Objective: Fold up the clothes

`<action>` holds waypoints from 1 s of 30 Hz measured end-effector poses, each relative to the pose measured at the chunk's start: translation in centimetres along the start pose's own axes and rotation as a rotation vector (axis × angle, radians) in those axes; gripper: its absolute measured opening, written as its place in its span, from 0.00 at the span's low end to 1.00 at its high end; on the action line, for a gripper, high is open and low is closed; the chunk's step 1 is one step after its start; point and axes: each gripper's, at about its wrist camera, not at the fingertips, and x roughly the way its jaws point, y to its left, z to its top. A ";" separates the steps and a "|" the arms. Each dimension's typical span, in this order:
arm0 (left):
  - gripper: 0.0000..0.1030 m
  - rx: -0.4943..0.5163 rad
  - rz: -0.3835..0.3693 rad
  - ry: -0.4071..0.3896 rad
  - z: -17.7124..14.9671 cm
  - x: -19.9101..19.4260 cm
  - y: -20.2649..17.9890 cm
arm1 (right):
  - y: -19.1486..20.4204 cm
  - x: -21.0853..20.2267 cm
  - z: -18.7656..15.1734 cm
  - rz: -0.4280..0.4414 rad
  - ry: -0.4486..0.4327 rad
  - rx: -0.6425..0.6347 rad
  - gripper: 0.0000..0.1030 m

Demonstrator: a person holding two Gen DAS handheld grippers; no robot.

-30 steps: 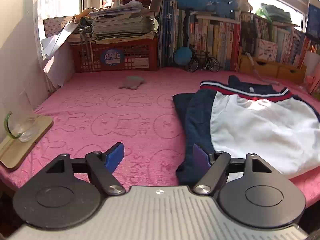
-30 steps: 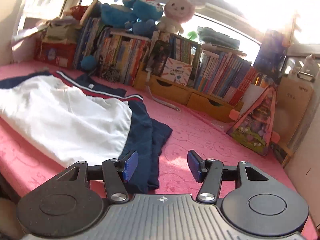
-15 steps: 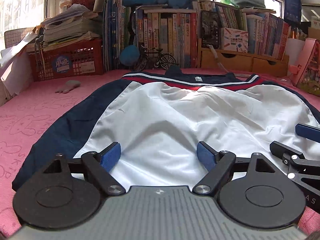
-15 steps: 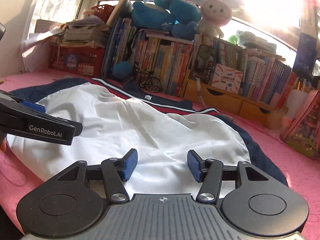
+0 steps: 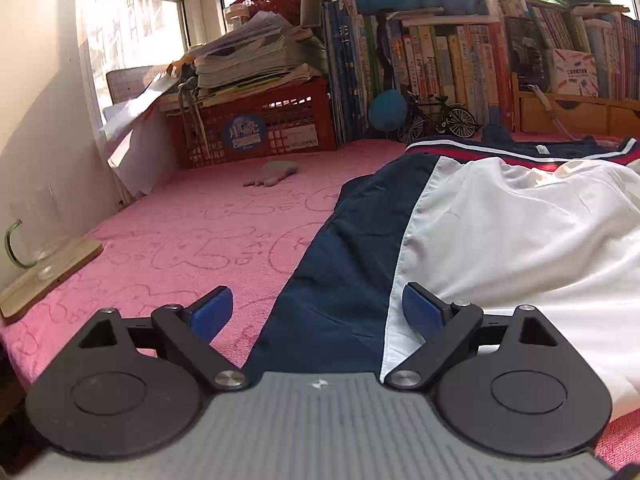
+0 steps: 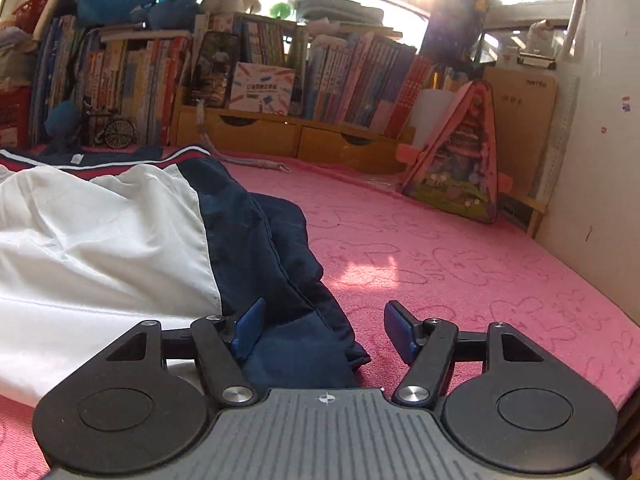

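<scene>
The jacket (image 5: pixel 492 232) lay flat on the pink blanket (image 5: pixel 208 240), white in the middle and navy at both sides, with a red and white striped band at its far edge. In the left wrist view it filled the area from 12 to 4 o'clock, and its navy side panel ran down to the near edge at 6 o'clock. In the right wrist view the jacket (image 6: pixel 100 240) took the side from 8 to 10 o'clock, and its navy sleeve was bunched in folds toward 6 o'clock.

The left gripper (image 5: pixel 316 312) stood low over the near edge with its jaws wide; they had just been opening. The navy panel lay between the blue pads, but the pads did not press on it. The right gripper (image 6: pixel 322 330) also had its jaws apart, and they had just been opening too. The navy sleeve end lay between them, close to the pad at 9 o'clock. I could not tell whether that pad touched the cloth.

Farther out, a small grey glove (image 5: pixel 274 172) lay on the blanket at 11 o'clock. A red crate (image 5: pixel 256 124) under a paper stack stood behind it. A toy bicycle (image 5: pixel 440 118) stood before the books (image 5: pixel 440 52) at 12 o'clock. A glass mug (image 5: pixel 34 232) sat on a wooden board at 9 o'clock.
</scene>
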 end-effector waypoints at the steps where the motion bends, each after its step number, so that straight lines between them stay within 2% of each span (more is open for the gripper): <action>1: 0.95 -0.039 -0.011 0.016 0.1 0.2 0.6 | -0.3 0.1 0.0 0.008 0.008 0.025 0.66; 4: 0.95 -0.095 -0.016 0.027 0.6 -0.4 1.3 | -1.0 0.3 0.0 0.019 0.025 0.085 0.69; 6: 0.83 -0.115 -0.012 0.024 1.0 -1.1 1.4 | -1.5 0.0 0.3 0.020 0.016 0.139 0.69; 8: 0.80 -0.122 -0.042 -0.024 2.3 -2.5 1.1 | -1.9 -1.0 1.3 0.030 -0.037 0.166 0.69; 10: 0.80 -0.075 -0.119 -0.061 3.9 -3.3 -0.2 | -1.7 -1.9 2.9 0.096 -0.107 0.153 0.69; 12: 0.81 -0.004 -0.193 -0.100 5.4 -3.5 -2.4 | 0.0 -1.7 4.8 0.199 -0.134 0.100 0.71; 14: 0.81 0.054 -0.249 -0.119 6.7 -2.8 -5.0 | 2.2 -1.2 6.8 0.303 -0.143 0.040 0.80; 16: 0.81 0.096 -0.269 -0.111 7.5 -1.1 -7.4 | 4.3 -0.7 8.8 0.406 -0.152 -0.021 0.90; 18: 0.81 0.130 -0.276 -0.087 8.0 0.9 -9.7 | 6.9 0.0 9.8 0.467 -0.156 -0.070 0.90; 21: 0.81 0.180 -0.274 -0.022 8.0 4.2 -11.9 | 10.7 1.7 10.8 0.508 -0.123 -0.134 0.90; 23: 0.81 0.206 -0.254 0.019 7.6 6.0 -12.7 | 12.0 3.0 10.9 0.520 -0.088 -0.150 0.90; 25: 0.82 0.219 -0.229 0.053 7.1 7.4 -12.8 | 12.5 4.5 10.6 0.509 -0.041 -0.157 0.90; 26: 0.87 0.220 -0.222 0.064 6.9 7.9 -12.6 | 12.5 5.2 10.3 0.504 -0.015 -0.151 0.90; 30: 0.93 0.173 -0.243 0.112 6.8 8.7 -11.7 | 11.9 7.6 9.2 0.507 0.093 -0.085 0.93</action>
